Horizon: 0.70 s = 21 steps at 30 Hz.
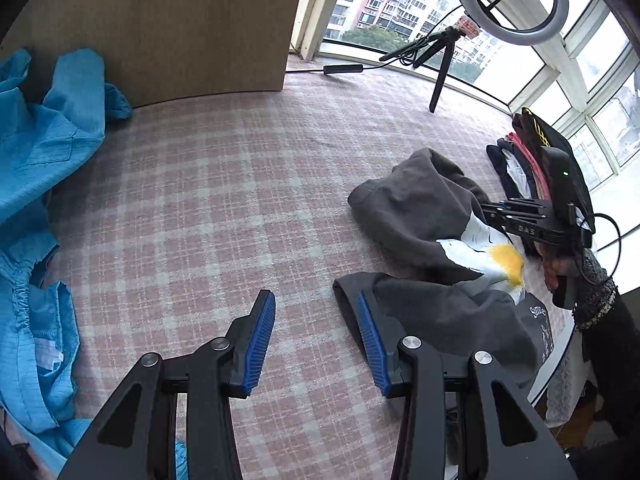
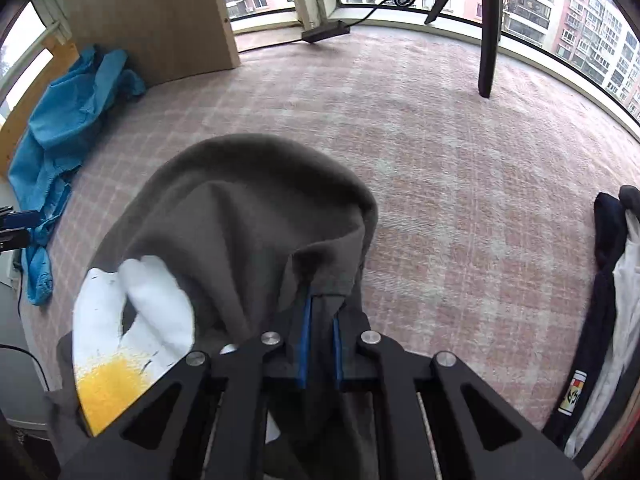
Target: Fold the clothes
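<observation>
Blue ribbed pads line the jaws of the right gripper (image 2: 320,344), which stand narrow and clamp a fold of the grey sweatshirt (image 2: 256,216). Soft, fleecy cloth bunches up ahead of those jaws in a rounded hump, with a white and yellow print showing just to their left. From the left wrist view the same garment lies crumpled on the checked cloth (image 1: 224,184), its dark grey body in two loose heaps with the white and yellow patch between them and pale lettering near its lower edge.

Wide apart stand the jaws of the left gripper (image 1: 316,344), gripping nothing; the right-hand pad sits over the near edge of the sweatshirt, though I cannot tell if it touches.

Pink and white woven checks cover the surface beneath everything. Well to the left of the left jaws lies a rumpled blue garment (image 1: 48,152), thin and finely striped, with a gathered elastic hem. Beyond the right gripper (image 1: 520,216) sits a pile of folded clothes (image 1: 520,160). A wooden panel (image 1: 168,24) stands far ahead, beside a ring light (image 1: 508,0) on a tripod.
</observation>
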{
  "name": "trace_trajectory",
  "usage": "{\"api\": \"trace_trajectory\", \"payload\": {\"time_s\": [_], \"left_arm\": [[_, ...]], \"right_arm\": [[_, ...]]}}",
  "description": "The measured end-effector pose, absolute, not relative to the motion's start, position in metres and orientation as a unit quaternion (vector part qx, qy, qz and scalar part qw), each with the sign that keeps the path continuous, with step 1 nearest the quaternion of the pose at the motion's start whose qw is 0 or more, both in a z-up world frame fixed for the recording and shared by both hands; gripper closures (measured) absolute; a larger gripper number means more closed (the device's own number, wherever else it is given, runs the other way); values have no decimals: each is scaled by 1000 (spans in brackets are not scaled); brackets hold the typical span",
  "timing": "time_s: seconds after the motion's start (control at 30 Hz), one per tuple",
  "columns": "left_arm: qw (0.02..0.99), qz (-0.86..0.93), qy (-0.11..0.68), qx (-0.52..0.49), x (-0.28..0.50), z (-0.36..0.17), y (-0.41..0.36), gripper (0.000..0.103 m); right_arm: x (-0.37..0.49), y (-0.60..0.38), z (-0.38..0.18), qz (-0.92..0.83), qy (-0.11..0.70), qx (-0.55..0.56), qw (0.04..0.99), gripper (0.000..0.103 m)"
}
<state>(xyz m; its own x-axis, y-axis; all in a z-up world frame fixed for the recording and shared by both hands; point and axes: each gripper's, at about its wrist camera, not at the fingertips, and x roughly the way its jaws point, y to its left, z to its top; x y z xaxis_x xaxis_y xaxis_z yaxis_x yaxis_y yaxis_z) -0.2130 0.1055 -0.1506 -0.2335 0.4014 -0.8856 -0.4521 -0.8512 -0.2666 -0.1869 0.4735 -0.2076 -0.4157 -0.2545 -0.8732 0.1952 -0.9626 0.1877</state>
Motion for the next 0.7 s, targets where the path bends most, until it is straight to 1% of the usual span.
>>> {"api": "trace_trajectory", "payload": {"time_s": [0.1,0.23,0.33,0.43,0.47,0.5,0.57,0.6,0.67,0.7], "left_arm": [[276,784,32,-555,-219,-154,117,63],[317,768,39,-555,-224,-157,155,63],[351,751,75,-555,-217,-162,200,63],[390,725,110,-557,-205,-167,254,63],[406,715,122,-556,-198,-169,274,63],[424,703,136,-554,-191,-171,294,62],[463,677,167,-547,-177,-177,334,55],[474,667,179,-547,-173,-181,352,55],[476,656,197,-552,-172,-192,384,54],[477,650,205,-554,-172,-198,399,54]], "right_arm": [[-132,475,-164,-862,-47,479,158,95],[-35,521,-132,-871,-75,471,121,95],[43,574,-149,-857,-121,500,40,95],[103,615,-191,-817,-146,556,-50,94],[114,624,-201,-807,-160,564,-70,91],[125,633,-212,-796,-174,573,-89,79],[136,644,-218,-795,-199,564,-103,61],[138,647,-217,-799,-210,553,-104,56],[141,653,-216,-807,-231,534,-103,54],[137,654,-217,-808,-238,530,-96,49]]}}
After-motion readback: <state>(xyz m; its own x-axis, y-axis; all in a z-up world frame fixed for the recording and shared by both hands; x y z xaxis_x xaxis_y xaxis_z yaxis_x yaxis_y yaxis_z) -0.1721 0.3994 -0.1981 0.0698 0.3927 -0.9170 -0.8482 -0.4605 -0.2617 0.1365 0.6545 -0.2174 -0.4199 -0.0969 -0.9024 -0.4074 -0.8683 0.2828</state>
